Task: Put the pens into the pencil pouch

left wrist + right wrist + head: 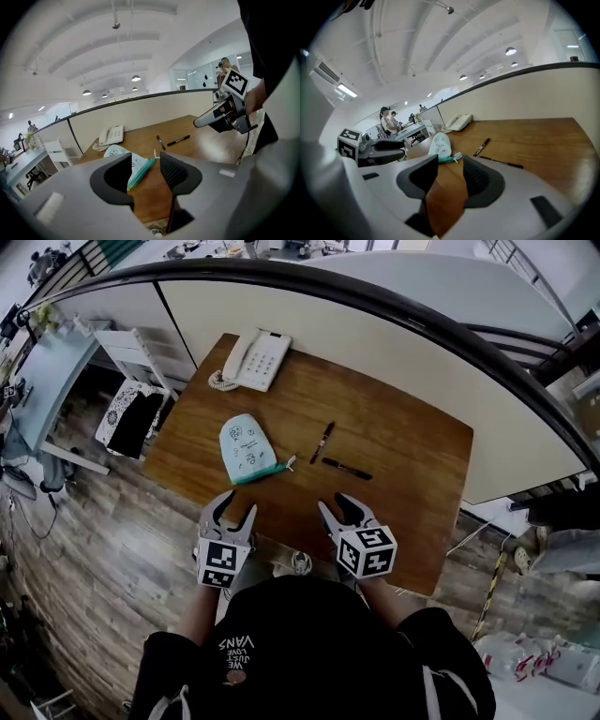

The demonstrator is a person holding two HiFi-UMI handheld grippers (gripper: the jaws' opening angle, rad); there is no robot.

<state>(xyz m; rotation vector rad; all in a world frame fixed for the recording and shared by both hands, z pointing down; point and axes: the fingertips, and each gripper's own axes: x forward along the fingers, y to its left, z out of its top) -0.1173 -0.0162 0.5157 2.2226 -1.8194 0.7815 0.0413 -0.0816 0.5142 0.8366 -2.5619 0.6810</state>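
A pale teal pencil pouch (247, 446) with a green zipper edge lies flat on the wooden table (412, 493). Two dark pens lie to its right: one (322, 442) angled away from me, the other (347, 469) nearly crosswise. My left gripper (237, 507) hovers open at the table's near edge, just in front of the pouch. My right gripper (335, 504) is open too, short of the pens. In the left gripper view the pouch (136, 166) shows between the empty jaws. The right gripper view shows the pouch (440, 145) and both pens (481, 146) ahead.
A white desk phone (255, 360) with a coiled cord sits at the table's far left corner. A curved partition wall (394, 343) borders the far side. A white chair (131, 413) stands left of the table. People are at distant desks.
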